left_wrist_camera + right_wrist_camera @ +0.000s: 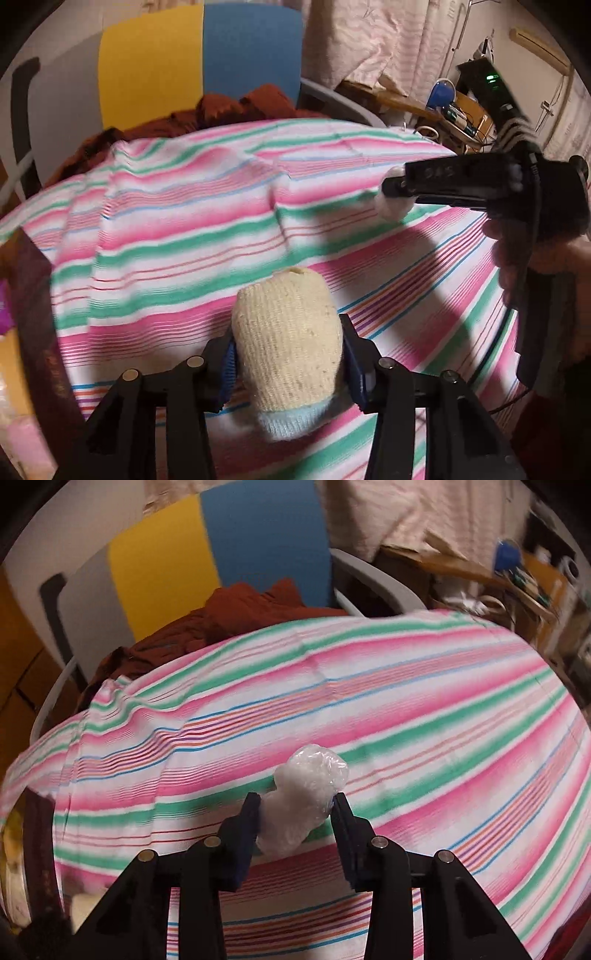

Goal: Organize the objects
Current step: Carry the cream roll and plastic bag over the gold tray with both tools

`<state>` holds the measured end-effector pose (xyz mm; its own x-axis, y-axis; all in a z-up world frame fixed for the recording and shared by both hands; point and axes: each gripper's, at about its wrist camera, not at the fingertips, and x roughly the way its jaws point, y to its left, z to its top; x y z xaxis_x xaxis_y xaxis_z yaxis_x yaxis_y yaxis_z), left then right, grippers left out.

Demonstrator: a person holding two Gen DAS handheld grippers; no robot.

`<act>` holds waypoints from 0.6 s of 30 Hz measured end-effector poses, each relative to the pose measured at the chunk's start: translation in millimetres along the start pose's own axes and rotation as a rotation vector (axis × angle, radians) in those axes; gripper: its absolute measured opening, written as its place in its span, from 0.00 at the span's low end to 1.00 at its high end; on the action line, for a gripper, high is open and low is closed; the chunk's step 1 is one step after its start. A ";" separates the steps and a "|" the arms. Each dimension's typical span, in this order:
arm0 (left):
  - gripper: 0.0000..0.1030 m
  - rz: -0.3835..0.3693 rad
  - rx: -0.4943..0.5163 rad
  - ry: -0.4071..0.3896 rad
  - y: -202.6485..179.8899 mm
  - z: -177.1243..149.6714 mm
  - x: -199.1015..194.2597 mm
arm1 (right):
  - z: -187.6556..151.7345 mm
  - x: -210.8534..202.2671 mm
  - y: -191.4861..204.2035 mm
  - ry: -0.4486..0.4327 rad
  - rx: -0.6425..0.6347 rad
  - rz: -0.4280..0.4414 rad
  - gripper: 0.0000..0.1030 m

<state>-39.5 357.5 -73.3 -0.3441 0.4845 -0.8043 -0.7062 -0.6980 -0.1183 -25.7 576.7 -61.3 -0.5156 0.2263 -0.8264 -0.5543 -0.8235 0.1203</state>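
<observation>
Cream knitted sock roll w/ pale blue end (287, 347) sits clamped in the left gripper (288, 360) jaws, up over the striped pink, green & white cloth (177, 206). Crinkly white plastic-wrapped lump (304, 799) is squeezed in the right gripper (297, 812) jaws, also above the cloth.
</observation>
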 end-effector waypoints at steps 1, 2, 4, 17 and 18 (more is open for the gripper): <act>0.47 0.011 0.007 -0.018 0.2 0.5 -7.7 | -0.7 -1.6 3.6 -0.007 -0.016 0.001 0.38; 0.47 0.021 0.013 -0.038 0.9 0.6 -17.8 | -1.2 -3.1 7.2 -0.012 -0.034 0.009 0.38; 0.47 0.038 0.020 -0.058 2.8 0.6 -28.7 | -2.1 -6.1 12.3 -0.018 -0.054 0.017 0.38; 0.47 0.145 -0.005 -0.151 34.0 -10.0 -96.3 | -16.0 -19.0 45.3 -0.035 -0.189 0.070 0.38; 0.47 0.154 -0.008 -0.155 36.5 -11.7 -99.6 | -17.0 -19.9 46.5 -0.034 -0.193 0.074 0.38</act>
<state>-23.8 277.6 -4.4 -0.5387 0.4470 -0.7141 -0.6335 -0.7737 -0.0064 -30.1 525.0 -48.7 -0.5736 0.1767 -0.7999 -0.3806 -0.9221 0.0693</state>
